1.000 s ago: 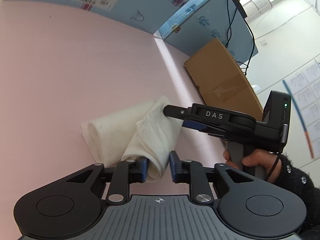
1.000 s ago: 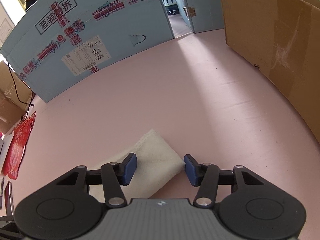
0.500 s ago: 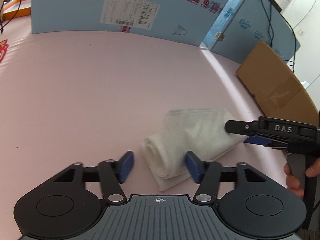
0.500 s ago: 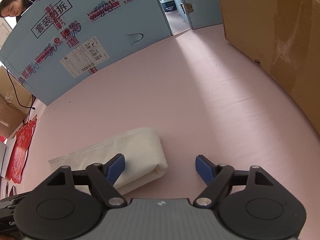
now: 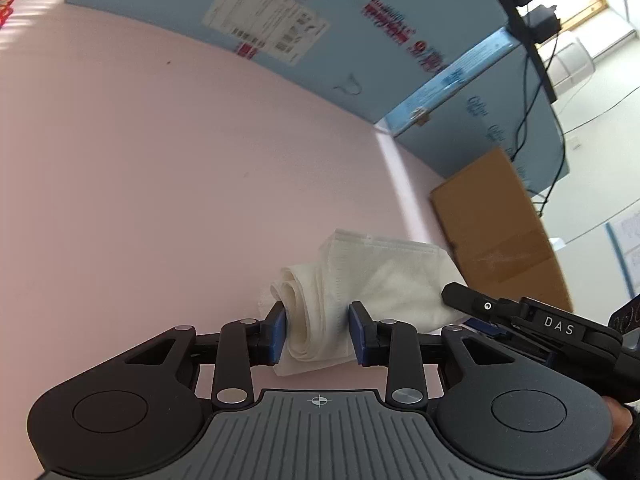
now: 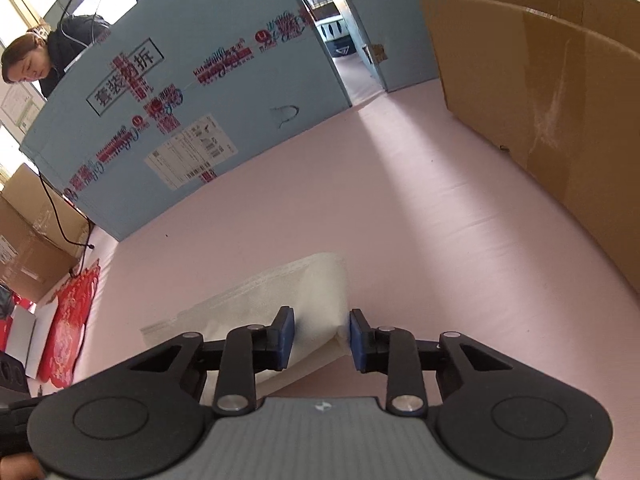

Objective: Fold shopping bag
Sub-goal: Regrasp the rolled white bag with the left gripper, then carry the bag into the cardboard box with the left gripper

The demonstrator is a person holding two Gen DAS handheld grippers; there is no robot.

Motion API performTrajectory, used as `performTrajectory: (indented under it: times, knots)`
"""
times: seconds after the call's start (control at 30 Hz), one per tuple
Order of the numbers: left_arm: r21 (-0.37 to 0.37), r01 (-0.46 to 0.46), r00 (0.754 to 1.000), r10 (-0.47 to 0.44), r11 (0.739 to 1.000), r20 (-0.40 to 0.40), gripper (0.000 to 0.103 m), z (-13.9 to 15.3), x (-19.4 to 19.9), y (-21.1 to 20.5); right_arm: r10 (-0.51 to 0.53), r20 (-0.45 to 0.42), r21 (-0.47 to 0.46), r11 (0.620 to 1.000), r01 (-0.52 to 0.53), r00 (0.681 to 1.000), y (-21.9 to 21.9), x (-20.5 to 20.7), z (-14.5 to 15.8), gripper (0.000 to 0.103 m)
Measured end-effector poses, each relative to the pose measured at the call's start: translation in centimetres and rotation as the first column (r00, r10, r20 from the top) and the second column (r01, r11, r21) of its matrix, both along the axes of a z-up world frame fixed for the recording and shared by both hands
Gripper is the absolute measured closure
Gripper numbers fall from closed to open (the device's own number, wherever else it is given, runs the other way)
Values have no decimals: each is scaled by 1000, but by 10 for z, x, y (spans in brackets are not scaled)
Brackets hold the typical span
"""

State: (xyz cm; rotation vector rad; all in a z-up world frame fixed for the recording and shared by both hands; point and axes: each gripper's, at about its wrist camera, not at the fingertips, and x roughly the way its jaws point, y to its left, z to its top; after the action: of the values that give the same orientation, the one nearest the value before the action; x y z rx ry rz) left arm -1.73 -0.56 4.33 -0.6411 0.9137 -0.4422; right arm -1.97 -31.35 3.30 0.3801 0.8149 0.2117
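White shopping bag [image 5: 360, 280], rolled and folded into a compact bundle, lying on pink tabletop [image 5: 160, 180], near the right-hand side of the surface.

Left gripper [image 5: 318, 334]: blue pads pressed against both flanks of the rolled end of the bag, fabric visibly bunched between them; clamped on the bag. Underside of the roll hidden behind the gripper body.

Right gripper [image 6: 322, 338]: jaws set on either side of the bag's folded corner [image 6: 312, 300]. Left pad against the fabric; right pad close to the creased edge, contact there hard to confirm. Firm hold or mere straddle: cannot tell. From the left wrist view, only one black finger [image 5: 472, 304] of the right gripper showing, its tip at the bag's far end; lower finger mostly concealed behind it.

Bag's near portion cut off below both grippers; handles not distinguishable.

Blue printed cardboard panel [image 6: 180, 112] standing along the far table edge, brown cardboard box [image 6: 560, 120] at the right. Red decoration [image 6: 68, 332] at the left table edge, partly cropped. Person partly visible behind the blue panel, upper left. Holder's hand [image 5: 618, 424] barely visible at frame edge.
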Motion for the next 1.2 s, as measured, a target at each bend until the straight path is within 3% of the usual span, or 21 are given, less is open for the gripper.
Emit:
performTrajectory:
  times: [0.2, 0.43, 0.6, 0.67, 0.83, 1.03, 1.2]
  knots:
    - [-32, 83, 978, -75, 996, 194, 72, 53, 19, -77, -40, 199, 6, 999, 40, 979, -58, -16, 69, 72]
    - [-17, 189, 906, -167, 982, 389, 72, 112, 47, -187, -114, 313, -83, 986, 147, 943, -173, -19, 124, 70]
    - [106, 241, 892, -263, 965, 368, 72, 116, 66, -280, -156, 253, -174, 964, 203, 955, -245, -3, 124, 70]
    - [136, 263, 899, -294, 955, 325, 72, 111, 79, -313, -167, 217, -194, 958, 210, 962, -271, 9, 119, 70]
    - [285, 299, 898, -370, 911, 240, 72, 105, 102, -359, -120, 113, -267, 953, 146, 986, -309, 45, 101, 69]
    - [481, 383, 856, -499, 789, 137, 72, 97, 112, -400, -31, -26, -389, 921, 19, 999, -314, 82, 74, 69]
    - [566, 507, 785, -620, 650, 8, 71, 79, 110, -425, 32, -153, -488, 867, -104, 988, -307, 98, 55, 69]
